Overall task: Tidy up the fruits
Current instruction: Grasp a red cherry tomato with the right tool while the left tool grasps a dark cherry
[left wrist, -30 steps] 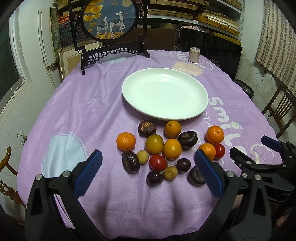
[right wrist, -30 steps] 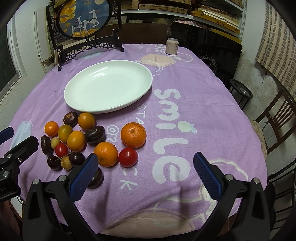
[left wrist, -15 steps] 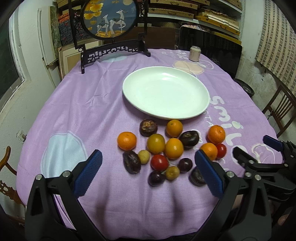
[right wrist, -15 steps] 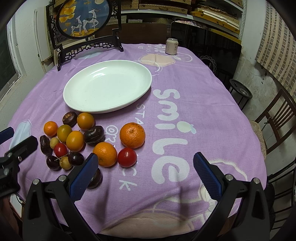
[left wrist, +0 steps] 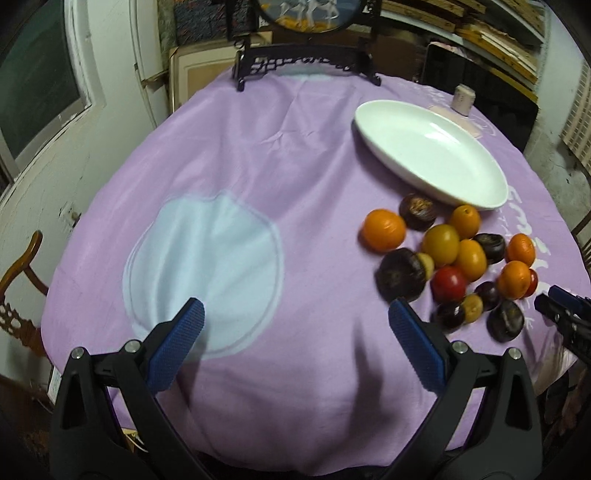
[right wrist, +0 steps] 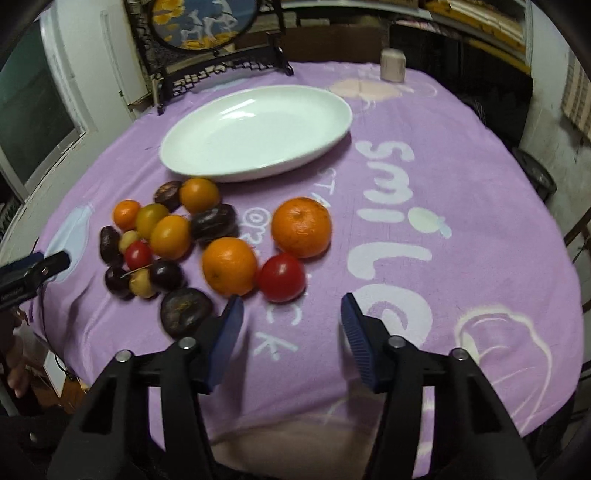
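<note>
Meanwhile, a heap of fruit [right wrist: 177, 240] lies on the purple cloth of a round table [right wrist: 461, 192], just in front of an empty white oval plate [right wrist: 258, 133] whose long axis runs from near left to far right in the right wrist view. Oranges, yellow and red round fruits and dark wrinkled ones sit bunched and touching; none has a clear long axis or pointing end that can be told apart. The largest orange [right wrist: 301, 226] rests at the heap's right edge, with a second orange [right wrist: 229, 265] and a red tomato [right wrist: 281, 277] just nearer the camera.

The right tool [right wrist: 290, 328] hovers tilted down above the cloth with nothing between its blue pads, its jaws having just been closing to a part-open gap; the tomato sits just ahead of it. The left tool [left wrist: 295, 343] gapes wide and empty over a pale blue patch of the cloth, the heap off to its right.

Behind the plate stand a small beige jar [right wrist: 393, 65] and a round painted screen [right wrist: 203, 22] on a dark carved stand.
</note>
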Motion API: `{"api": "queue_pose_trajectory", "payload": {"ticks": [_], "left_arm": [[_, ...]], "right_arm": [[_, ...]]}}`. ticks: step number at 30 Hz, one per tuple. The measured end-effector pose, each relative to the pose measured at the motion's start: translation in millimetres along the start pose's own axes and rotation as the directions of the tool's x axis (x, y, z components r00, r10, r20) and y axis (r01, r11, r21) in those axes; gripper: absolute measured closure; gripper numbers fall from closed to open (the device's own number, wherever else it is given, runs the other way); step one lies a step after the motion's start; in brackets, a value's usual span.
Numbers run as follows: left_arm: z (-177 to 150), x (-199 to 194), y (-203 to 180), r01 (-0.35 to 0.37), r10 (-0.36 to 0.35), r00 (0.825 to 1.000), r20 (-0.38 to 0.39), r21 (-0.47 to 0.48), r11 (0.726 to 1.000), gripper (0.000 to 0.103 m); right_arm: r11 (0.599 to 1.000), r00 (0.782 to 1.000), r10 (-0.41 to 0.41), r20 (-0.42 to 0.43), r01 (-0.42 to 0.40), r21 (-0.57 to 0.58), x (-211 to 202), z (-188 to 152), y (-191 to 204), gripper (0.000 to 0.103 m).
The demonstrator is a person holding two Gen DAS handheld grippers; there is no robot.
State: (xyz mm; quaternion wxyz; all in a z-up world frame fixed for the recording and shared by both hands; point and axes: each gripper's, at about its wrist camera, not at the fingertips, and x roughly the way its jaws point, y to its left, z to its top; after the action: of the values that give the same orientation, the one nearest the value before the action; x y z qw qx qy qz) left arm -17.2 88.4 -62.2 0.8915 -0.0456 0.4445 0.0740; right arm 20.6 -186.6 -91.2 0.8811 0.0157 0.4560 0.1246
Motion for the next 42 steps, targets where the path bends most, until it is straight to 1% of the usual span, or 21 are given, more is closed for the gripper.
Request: {"api": "queue_pose_trajectory", "payload": {"ticks": [3,5,7,8,10,13,17,19,21,22,24,27,28,29,30,31,32,36,42], "left_arm": [[0.4,-0.3,0.3,0.026,-0.026,1.000,-0.016,0.006,1.000,0.002],[-2.0,-0.7,-5.0,0.041,-0.041,0.999,-0.022,0.032,0.999,0.002],[-3.7,1.2,-11.7,0.050,-0.048,0.998,-0.032,0.059,0.997,0.002],[-4.5,1.8,-14.2,0.053,-0.050,0.998,-0.038,0.067,0.996,0.002],[-5.1,5.4,-18.5,0.066,-0.062,0.996,-0.057,0.075,0.995,0.002],[-8.5,6.3,-27.4,0.106,-0.098,0.991,-0.087,0.091,0.990,0.002],[-10.2,6.5,-49.2,0.209,-0.195,0.975,-0.108,0.141,0.968,0.003],[-9.9,9.0,-60.2,0.229,-0.212,0.971,-0.112,0.165,0.959,0.012],[-10.4,17.4,-73.0,0.257,-0.232,0.962,-0.146,0.189,0.948,0.042],[-10.5,22.1,-77.4,0.277,-0.247,0.955,-0.165,0.192,0.942,0.047],[-9.7,23.6,-84.1,0.263,-0.235,0.961,-0.146,0.210,0.942,0.047],[-6.5,28.3,-88.4,0.286,-0.263,0.956,-0.134,0.213,0.934,0.047],[-5.0,29.8,-90.3,0.293,-0.270,0.954,-0.129,0.214,0.932,0.049],[-4.6,29.9,-90.9,0.300,-0.278,0.952,-0.128,0.217,0.929,0.067],[-4.7,28.9,-91.2,0.297,-0.274,0.953,-0.126,0.224,0.928,0.074],[-5.3,25.9,-92.2,0.284,-0.264,0.958,-0.112,0.235,0.930,0.075],[-5.6,22.8,-92.3,0.300,-0.282,0.953,-0.106,0.236,0.924,0.075],[-5.1,6.6,-89.4,0.300,-0.297,0.953,-0.052,0.251,0.920,0.075],[5.0,-11.2,-84.2,0.329,-0.338,0.941,-0.012,0.259,0.908,0.075]], "right_arm": [[1.000,1.000,0.013,-0.020,-0.014,-0.010,11.2,3.9,-1.6,0.055],[0.999,0.998,0.049,-0.029,-0.050,-0.017,19.0,7.1,0.2,0.058],[0.998,0.999,0.040,-0.016,-0.040,-0.042,25.0,11.2,4.6,0.066],[0.998,1.000,0.030,-0.009,-0.030,-0.055,27.3,13.2,5.8,0.068],[0.998,1.000,0.028,0.000,-0.028,-0.059,29.7,17.1,5.4,0.070],[0.998,0.999,0.040,0.003,-0.040,-0.049,27.6,14.9,1.9,0.070],[0.999,0.999,0.036,0.001,-0.036,-0.037,18.1,4.3,-4.6,0.071],[0.999,1.000,0.030,-0.002,-0.030,-0.022,13.3,-1.7,-11.3,0.070],[1.000,1.000,0.029,-0.003,-0.029,0.002,8.8,-6.6,-20.0,0.070],[0.999,0.999,0.037,0.005,-0.037,0.013,6.8,-9.1,-23.6,0.070],[0.999,0.999,0.037,0.009,-0.037,0.034,3.3,-12.8,-30.0,0.070],[0.998,0.999,0.043,0.014,-0.044,0.048,0.5,-16.4,-33.5,0.070],[0.998,0.999,0.045,0.014,-0.046,0.048,0.2,-17.6,-33.2,0.070],[0.998,0.999,0.046,0.014,-0.047,0.047,0.2,-17.7,-32.6,0.070],[0.998,0.999,0.047,0.014,-0.048,0.046,0.1,-18.0,-31.8,0.070],[0.998,0.999,0.051,0.014,-0.051,0.043,-0.1,-17.9,-30.6,0.070],[0.997,0.998,0.058,0.015,-0.058,0.041,-0.4,-18.0,-29.4,0.070],[0.996,0.997,0.078,0.027,-0.079,0.029,-2.8,-15.2,-24.0,0.070],[0.996,0.995,0.092,0.048,-0.093,0.015,-8.2,-6.0,-18.7,0.070]]}}
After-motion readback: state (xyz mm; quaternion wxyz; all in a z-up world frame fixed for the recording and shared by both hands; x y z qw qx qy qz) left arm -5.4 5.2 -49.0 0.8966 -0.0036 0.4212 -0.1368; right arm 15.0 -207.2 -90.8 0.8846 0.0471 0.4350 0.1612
